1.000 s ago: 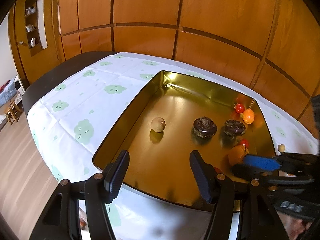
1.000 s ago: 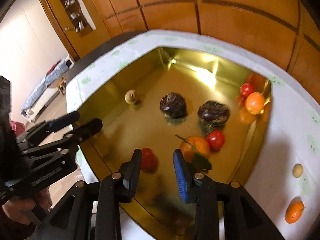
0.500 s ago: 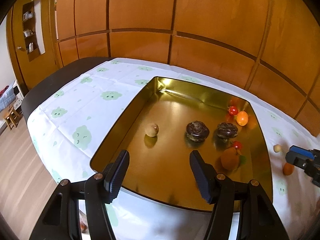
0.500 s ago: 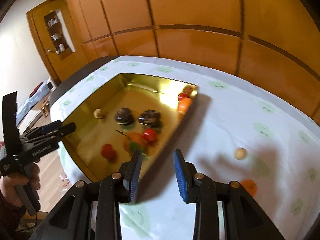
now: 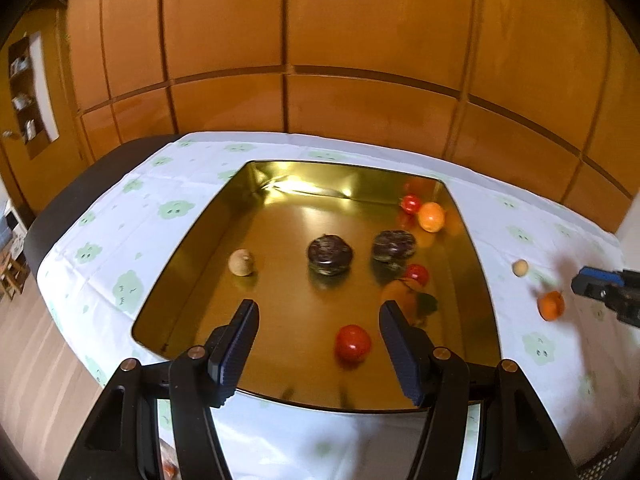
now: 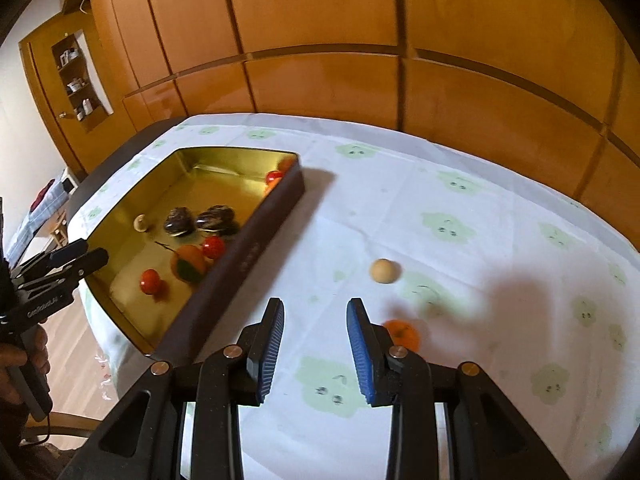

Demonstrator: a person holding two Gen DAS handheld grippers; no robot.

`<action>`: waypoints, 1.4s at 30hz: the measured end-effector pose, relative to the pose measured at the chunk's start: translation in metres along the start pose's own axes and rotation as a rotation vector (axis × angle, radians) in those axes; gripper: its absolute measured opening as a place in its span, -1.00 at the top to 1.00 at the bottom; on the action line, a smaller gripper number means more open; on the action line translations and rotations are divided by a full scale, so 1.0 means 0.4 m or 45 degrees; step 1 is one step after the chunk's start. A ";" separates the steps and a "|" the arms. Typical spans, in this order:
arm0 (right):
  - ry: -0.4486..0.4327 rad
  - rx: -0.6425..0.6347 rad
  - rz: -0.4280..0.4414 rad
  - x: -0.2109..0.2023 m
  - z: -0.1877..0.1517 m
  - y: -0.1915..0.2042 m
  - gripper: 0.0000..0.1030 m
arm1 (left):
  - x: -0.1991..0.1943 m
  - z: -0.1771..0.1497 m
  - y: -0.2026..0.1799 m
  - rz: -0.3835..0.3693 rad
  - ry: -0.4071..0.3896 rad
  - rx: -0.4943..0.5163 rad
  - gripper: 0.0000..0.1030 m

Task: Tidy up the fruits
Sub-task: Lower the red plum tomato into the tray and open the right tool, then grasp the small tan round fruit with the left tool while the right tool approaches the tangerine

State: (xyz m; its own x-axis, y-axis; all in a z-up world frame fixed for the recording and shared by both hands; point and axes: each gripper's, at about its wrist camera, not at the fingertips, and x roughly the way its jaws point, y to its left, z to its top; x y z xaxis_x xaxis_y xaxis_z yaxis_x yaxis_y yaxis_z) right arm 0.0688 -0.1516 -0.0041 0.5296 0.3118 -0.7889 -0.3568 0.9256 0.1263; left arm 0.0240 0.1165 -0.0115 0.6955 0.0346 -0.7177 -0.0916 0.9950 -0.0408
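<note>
A gold tray (image 5: pixel 280 396) (image 6: pixel 248 256) on the cloud-print tablecloth holds several fruits: a red tomato (image 5: pixel 352 343) (image 6: pixel 150 281), an orange with a leaf (image 5: pixel 404 294) (image 6: pixel 188 264), two dark fruits (image 5: pixel 330 254) (image 6: pixel 178 220) and a small beige one (image 5: pixel 241 262). My left gripper (image 5: pixel 316 344) is open and empty over the tray's near edge. My right gripper (image 6: pixel 316 344) is open and empty above the cloth right of the tray. A small orange (image 6: pixel 402 334) (image 5: pixel 551 305) lies just right of its right finger. A beige ball (image 6: pixel 384 270) (image 5: pixel 520 268) lies farther out.
The table's dark edge (image 5: pixel 56 216) runs on the left, with floor below. Wood-panelled wall (image 5: pixel 320 60) stands behind the table. More small fruits, a red one (image 5: pixel 411 203) and an orange one (image 5: pixel 431 217), sit at the tray's far right corner.
My right gripper has left the tray and swung right over the cloth toward the small orange. My left gripper has pulled back a little, so more of the tray shows.
</note>
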 end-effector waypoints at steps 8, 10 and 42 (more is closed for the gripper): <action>-0.018 0.018 -0.073 -0.032 0.002 -0.073 0.37 | -0.010 -0.004 -0.059 -0.045 -0.001 0.076 -0.23; -0.024 0.025 -0.095 -0.040 0.004 -0.096 0.36 | -0.011 -0.005 -0.070 -0.052 -0.001 0.088 -0.23; 0.031 0.448 -0.271 -0.031 -0.033 -0.391 0.37 | 0.022 0.067 -0.386 -0.391 0.078 0.399 -0.15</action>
State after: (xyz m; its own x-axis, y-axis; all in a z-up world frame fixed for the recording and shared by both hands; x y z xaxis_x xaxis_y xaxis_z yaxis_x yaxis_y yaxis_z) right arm 0.1078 -0.3032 -0.0220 0.5435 0.1041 -0.8330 0.0463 0.9871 0.1536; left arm 0.0633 -0.0341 0.0071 0.6126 -0.2632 -0.7453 0.3395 0.9391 -0.0526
